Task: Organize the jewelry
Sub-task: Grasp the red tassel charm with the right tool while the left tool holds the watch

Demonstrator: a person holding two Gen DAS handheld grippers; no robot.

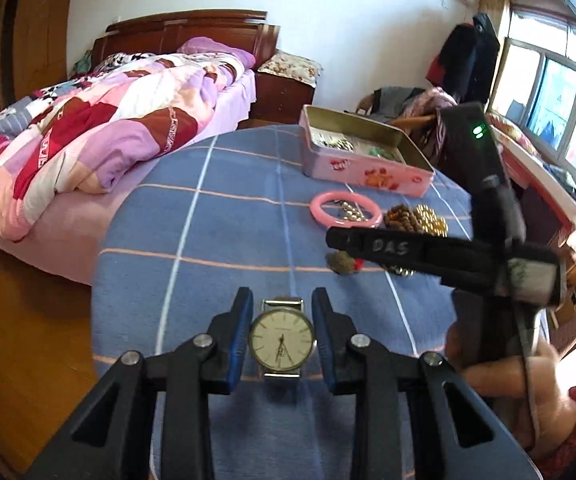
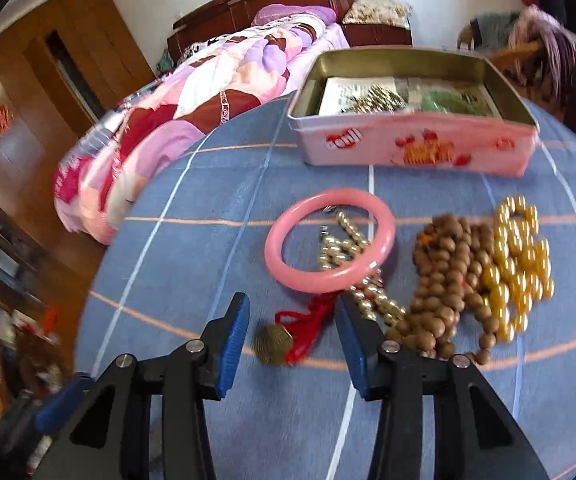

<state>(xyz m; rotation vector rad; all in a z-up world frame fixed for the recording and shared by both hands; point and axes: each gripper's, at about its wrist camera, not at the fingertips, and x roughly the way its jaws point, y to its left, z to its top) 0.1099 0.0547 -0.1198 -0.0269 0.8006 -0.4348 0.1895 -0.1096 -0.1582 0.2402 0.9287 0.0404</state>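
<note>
Left claw clamped on wristwatch, dial brand too small to read; right claw part-open, empty, over brass pendant; "DAS" handwritten on it.

Blue-clothed table, tin, perhaps beads

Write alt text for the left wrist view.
The left tool grips a round-faced wristwatch between its blue pads above a blue checked tablecloth. Beyond lie a pink bangle, bead strings and an open pink tin, with the right tool crossing in from the right and a bed behind.
</note>
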